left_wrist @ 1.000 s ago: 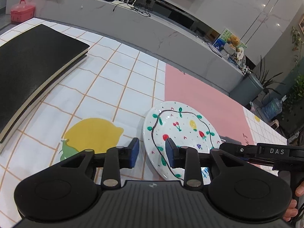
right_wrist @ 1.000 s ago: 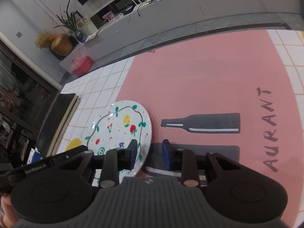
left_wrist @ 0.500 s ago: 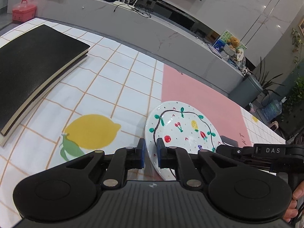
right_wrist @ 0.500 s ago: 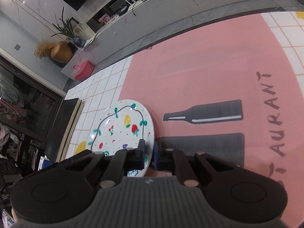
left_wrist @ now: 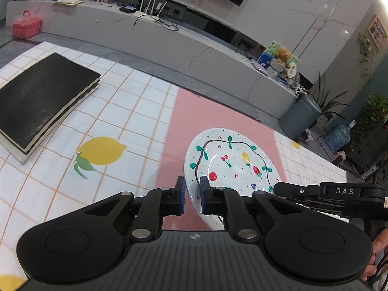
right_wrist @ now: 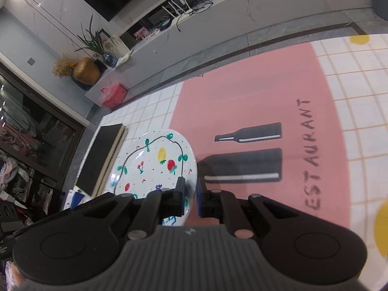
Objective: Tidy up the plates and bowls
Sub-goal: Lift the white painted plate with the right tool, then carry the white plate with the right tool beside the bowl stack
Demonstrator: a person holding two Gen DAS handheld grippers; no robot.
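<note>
Now the left gripper (left_wrist: 192, 195) and the right gripper (right_wrist: 190, 195) each have their jaws clamped on opposite edges of the painted fruit plate (left_wrist: 231, 162), holding it above the table (left_wrist: 135, 111).

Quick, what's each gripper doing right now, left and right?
Left gripper: closed on the painted plate's left rim.
Right gripper: closed on the same plate's right rim.

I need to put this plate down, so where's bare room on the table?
Free: the pink strip beyond the plate, and the white tiles between the lemon print and the black book. Crowded: the left edge under the book.
</note>
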